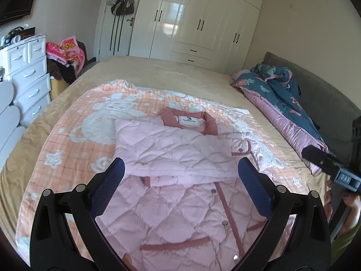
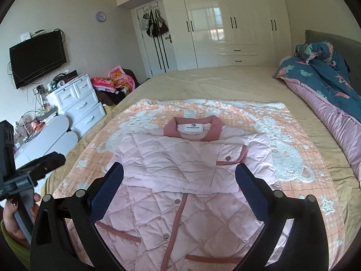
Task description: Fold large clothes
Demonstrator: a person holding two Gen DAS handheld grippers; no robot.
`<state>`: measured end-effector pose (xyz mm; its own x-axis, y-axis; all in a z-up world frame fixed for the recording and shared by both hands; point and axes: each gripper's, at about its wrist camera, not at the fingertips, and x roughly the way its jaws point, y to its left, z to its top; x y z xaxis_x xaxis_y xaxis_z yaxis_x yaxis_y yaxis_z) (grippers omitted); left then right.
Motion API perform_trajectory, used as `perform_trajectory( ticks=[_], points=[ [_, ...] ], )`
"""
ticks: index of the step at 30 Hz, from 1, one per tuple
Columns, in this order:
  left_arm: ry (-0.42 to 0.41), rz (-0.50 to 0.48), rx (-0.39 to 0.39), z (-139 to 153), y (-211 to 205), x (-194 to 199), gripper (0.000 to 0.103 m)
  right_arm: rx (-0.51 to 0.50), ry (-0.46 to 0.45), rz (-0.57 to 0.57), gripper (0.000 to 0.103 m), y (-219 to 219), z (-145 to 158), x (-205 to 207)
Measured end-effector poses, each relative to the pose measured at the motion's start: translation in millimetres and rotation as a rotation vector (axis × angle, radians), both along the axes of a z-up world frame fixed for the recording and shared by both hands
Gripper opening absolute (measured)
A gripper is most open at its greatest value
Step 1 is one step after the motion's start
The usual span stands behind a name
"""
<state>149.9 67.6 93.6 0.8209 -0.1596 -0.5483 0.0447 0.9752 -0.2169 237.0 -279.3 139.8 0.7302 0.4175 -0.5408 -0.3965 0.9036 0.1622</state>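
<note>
A pink quilted jacket (image 1: 180, 180) (image 2: 180, 180) with darker pink trim and collar lies flat, front up, on an orange-and-white blanket (image 1: 67, 140) (image 2: 293, 158). Both sleeves are folded across its chest. My left gripper (image 1: 180, 171) hovers open above the jacket's middle, nothing between its blue-padded fingers (image 1: 108, 187). My right gripper (image 2: 179, 174) likewise stands open over the jacket, its pads (image 2: 252, 192) apart and empty. Each gripper shows at the edge of the other's view: the right (image 1: 327, 167), and the left (image 2: 33, 169) held by a hand (image 2: 13, 216).
The blanket covers a wide bed with a tan sheet (image 1: 180, 74). A rolled blue-and-pink duvet (image 1: 282, 94) (image 2: 327, 90) lies along the headboard side. A white drawer unit (image 1: 29, 79) (image 2: 79, 99) and a clothes pile (image 1: 65, 56) stand left of the bed; wardrobes line the far wall.
</note>
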Motion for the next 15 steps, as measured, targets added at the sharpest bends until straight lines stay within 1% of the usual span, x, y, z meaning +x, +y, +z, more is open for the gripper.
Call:
perform_trajectory(
  ticks=[8,15],
  points=[
    [0.0,0.023,0.02,6,-6,-26,0.094,0.008,-0.029,0.011,0.099,-9,10,-25],
    [0.018,0.024,0.022,1,-12,-46,0.094,0.006,-0.021,0.012,0.099,-24,3,-41]
  ],
)
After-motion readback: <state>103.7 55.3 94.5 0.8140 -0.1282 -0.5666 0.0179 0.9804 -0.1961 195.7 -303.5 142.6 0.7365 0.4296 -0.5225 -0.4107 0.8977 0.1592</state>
